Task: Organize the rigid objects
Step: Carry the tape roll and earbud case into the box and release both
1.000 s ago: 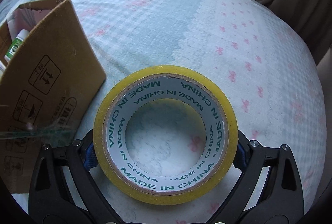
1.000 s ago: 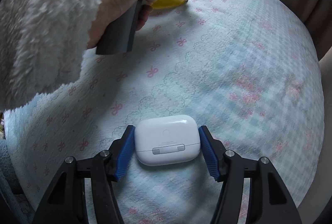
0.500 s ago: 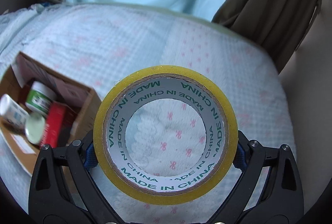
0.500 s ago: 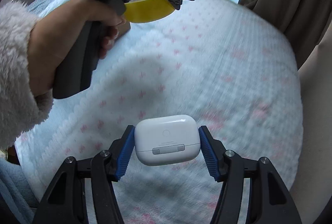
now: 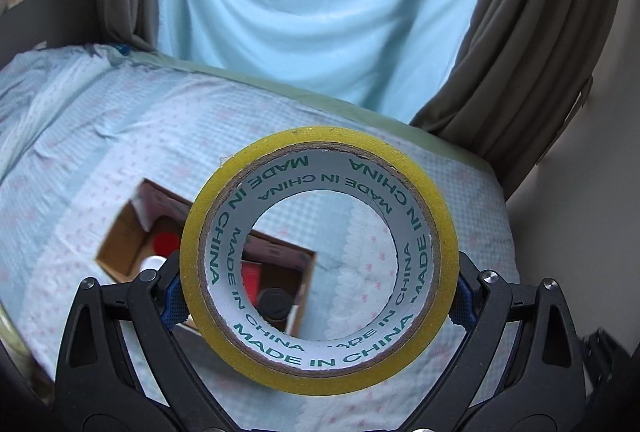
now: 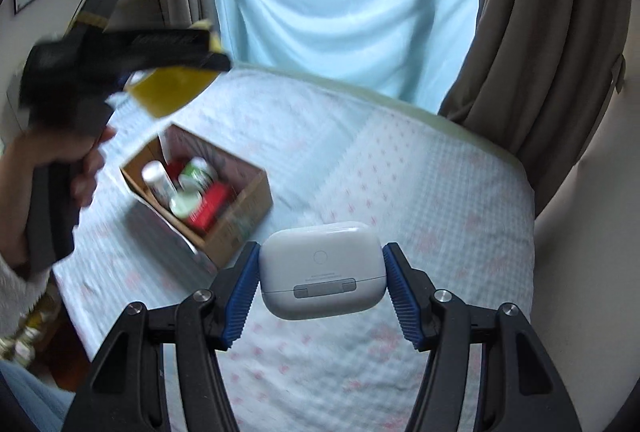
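Observation:
My left gripper is shut on a yellow tape roll with a white core printed "MADE IN CHINA", held in the air above the bed. An open cardboard box lies below and left of it; through the roll's hole I see a red item and a dark cap inside. My right gripper is shut on a white earbuds case, also held high. In the right wrist view the box holds white bottles and a red pack, and the left gripper with the tape hovers above it, blurred.
The bed has a light blue sheet with pink bows. A pale blue cloth hangs over the window behind it. Brown curtains hang at the right. The bed's right edge drops off beside a wall.
Both grippers have risen well above the bed with their objects still held. The left one now looks down into the box from above. The box has come into the right wrist view.

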The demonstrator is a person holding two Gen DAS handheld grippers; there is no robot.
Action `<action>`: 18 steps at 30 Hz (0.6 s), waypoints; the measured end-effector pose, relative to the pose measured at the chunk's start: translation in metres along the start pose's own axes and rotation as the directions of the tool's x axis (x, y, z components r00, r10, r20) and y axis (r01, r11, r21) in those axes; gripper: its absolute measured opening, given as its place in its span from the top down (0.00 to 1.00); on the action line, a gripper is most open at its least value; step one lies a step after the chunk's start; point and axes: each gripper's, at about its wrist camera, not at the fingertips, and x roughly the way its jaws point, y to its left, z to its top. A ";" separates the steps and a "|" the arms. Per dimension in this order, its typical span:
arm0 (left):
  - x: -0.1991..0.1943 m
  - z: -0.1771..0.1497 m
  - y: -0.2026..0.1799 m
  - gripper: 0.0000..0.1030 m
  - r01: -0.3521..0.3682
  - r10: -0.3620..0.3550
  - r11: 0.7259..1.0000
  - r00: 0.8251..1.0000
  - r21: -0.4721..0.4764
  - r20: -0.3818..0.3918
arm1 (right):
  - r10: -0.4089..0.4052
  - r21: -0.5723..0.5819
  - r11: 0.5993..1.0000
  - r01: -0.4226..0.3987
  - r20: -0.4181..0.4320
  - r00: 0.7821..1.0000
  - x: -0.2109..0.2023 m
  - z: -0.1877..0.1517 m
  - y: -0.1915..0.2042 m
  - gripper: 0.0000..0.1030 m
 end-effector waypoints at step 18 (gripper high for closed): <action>0.000 0.060 0.196 0.07 0.055 -0.041 0.994 0.989 0.097 -0.141 | 0.049 0.133 0.990 -0.046 -0.019 0.999 0.052 0.133 0.134 0.45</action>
